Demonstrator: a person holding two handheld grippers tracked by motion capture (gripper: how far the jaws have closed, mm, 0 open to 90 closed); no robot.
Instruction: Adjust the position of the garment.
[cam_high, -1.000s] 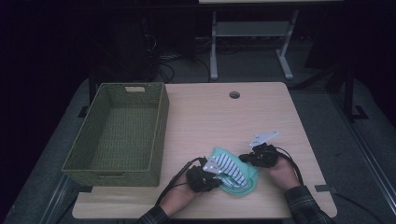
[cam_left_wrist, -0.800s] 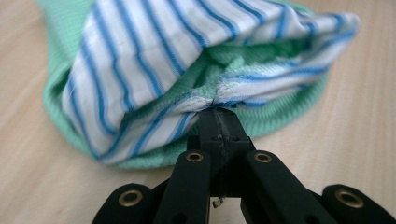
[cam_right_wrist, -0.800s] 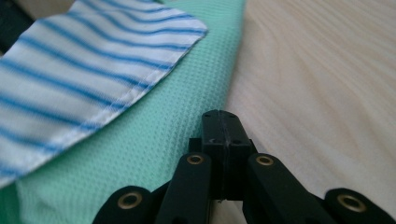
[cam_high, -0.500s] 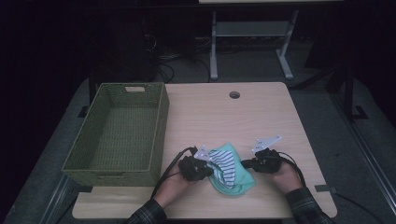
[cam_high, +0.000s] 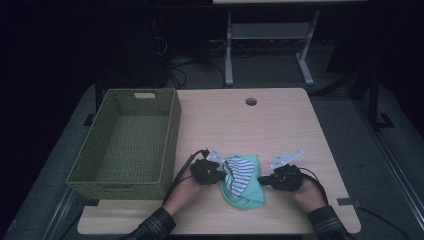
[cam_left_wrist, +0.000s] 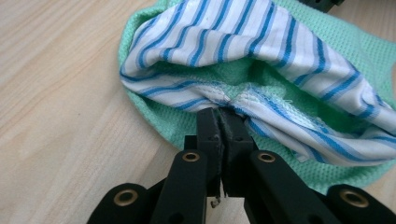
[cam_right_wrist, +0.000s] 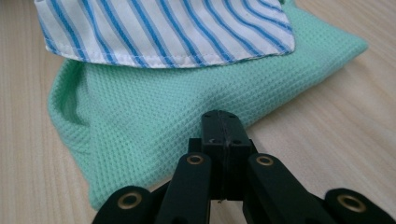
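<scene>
A mint-green waffle cloth (cam_high: 247, 192) with a blue-and-white striped side (cam_high: 239, 170) lies bunched on the wooden table (cam_high: 240, 130), near its front edge. My left gripper (cam_high: 223, 176) comes in from the cloth's left. Its jaws are shut on the cloth's striped hem (cam_left_wrist: 261, 114), pinched at the tips of the left gripper (cam_left_wrist: 223, 112). My right gripper (cam_high: 260, 180) sits at the cloth's right edge. In its own view the right gripper (cam_right_wrist: 223, 114) is shut on the edge of the green cloth (cam_right_wrist: 154, 121), with the striped layer (cam_right_wrist: 163, 28) folded over farther back.
A green woven basket (cam_high: 170, 135) stands on the left side of the table, close to my left hand. A round cable hole (cam_high: 251, 101) sits near the far edge. Bare tabletop lies beyond the cloth and to its right.
My left gripper has shifted a little left and away from the front edge, with the hem in it. The cloth has folded up narrower between the grippers. The right gripper has barely moved.
</scene>
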